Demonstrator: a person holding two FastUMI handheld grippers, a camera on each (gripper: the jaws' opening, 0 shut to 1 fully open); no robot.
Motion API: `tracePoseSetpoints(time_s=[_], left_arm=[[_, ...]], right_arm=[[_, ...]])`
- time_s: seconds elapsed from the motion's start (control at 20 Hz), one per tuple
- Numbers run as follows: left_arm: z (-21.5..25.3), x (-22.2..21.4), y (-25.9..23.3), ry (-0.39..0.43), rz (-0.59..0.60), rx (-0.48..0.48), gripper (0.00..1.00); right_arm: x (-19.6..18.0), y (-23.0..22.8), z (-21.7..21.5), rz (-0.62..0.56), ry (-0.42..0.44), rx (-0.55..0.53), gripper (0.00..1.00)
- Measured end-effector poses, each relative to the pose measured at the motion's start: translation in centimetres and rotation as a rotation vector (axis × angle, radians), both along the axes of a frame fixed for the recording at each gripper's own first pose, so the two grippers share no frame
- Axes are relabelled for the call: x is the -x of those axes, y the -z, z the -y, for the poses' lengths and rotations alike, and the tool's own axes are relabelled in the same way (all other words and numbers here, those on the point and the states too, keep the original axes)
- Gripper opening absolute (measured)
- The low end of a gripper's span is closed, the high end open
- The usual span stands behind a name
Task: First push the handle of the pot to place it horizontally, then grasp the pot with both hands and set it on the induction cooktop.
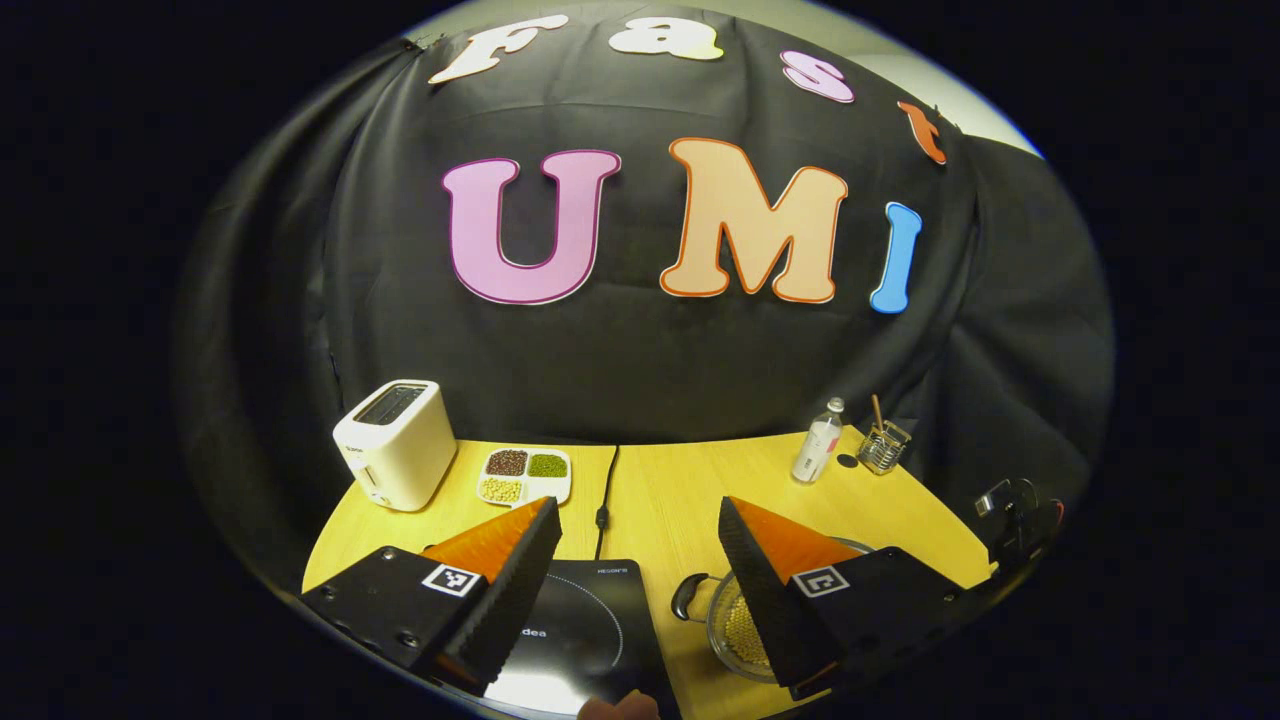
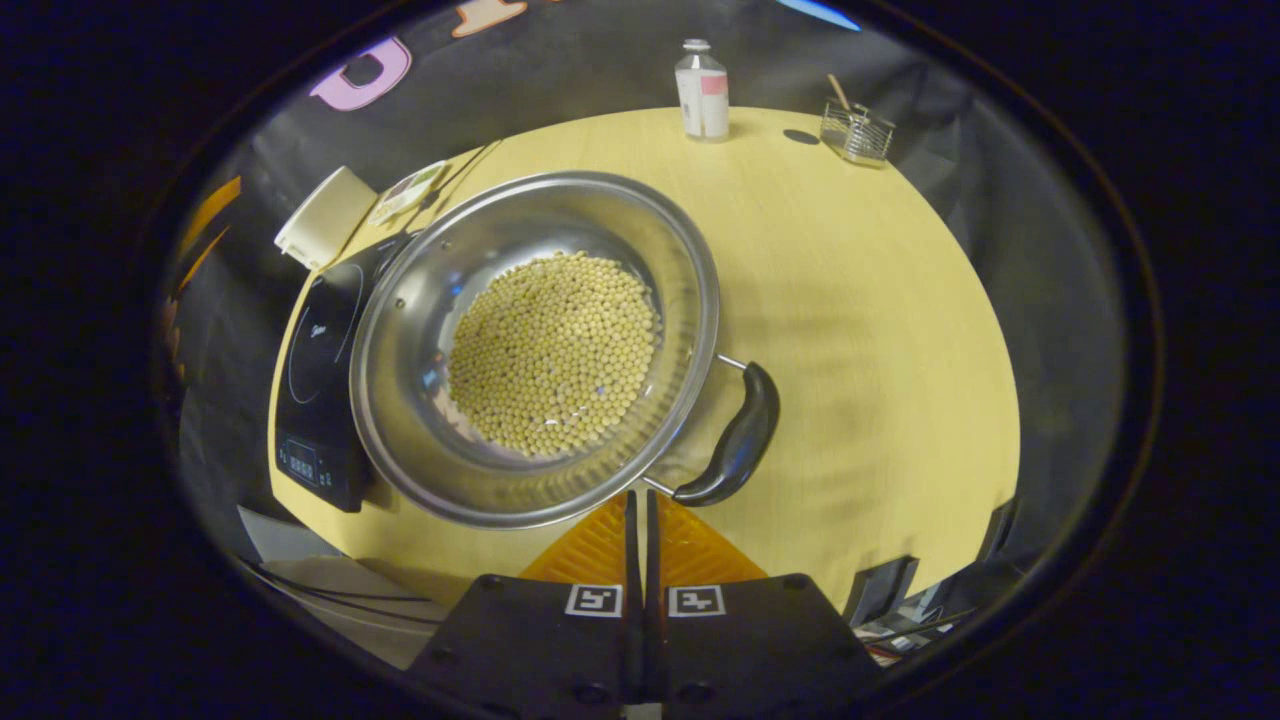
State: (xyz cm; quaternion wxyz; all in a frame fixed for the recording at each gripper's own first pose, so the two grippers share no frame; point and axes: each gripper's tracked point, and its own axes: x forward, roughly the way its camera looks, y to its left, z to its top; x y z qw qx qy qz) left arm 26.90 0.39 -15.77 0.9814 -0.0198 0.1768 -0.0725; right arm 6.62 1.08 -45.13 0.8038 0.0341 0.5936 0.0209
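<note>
steel pot of beans beside induction cooktop, right hand-held gripper closed empty, left hand-held gripper wide open

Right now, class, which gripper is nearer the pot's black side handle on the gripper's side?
Right. The right gripper, shut, sits at the pot rim beside that handle. The left gripper, open, hangs above the induction cooktop, farther off.

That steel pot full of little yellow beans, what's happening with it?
A person holds a gripper in each hand. The right gripper, fingers together, is at the near rim of the shiny steel pot of yellow beans, beside its black side handle. The left gripper is open above the black induction cooktop. The pot sits on the wooden table next to the cooktop, not yet on it.
</note>
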Motion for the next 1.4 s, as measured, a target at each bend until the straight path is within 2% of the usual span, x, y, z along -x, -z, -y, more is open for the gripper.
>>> tracePoseSetpoints(time_s=[0.4, 0.75, 1.15, 1.4], left_arm=[[-2.0, 0.7, 0.5, -0.067, -0.019, -0.008, 0.97], [-3.0, 1.1, 1.2, -0.128, -0.046, 0.002, 0.98], [-3.0, 1.9, 1.8, -0.174, -0.069, 0.010, 0.98], [-1.9, 2.1, 1.9, -0.169, -0.079, 0.023, 0.98]], right_arm=[[-2.4, 0.4, 2.6, -0.005, -0.014, 0.033, 0.03], [-4.9, 0.5, 4.2, 0.003, -0.068, 0.061, 0.03], [-6.9, 0.8, 5.3, 0.002, -0.082, 0.056, 0.03], [-7.9, 0.6, 5.7, 0.036, -0.066, 0.051, 0.03]])
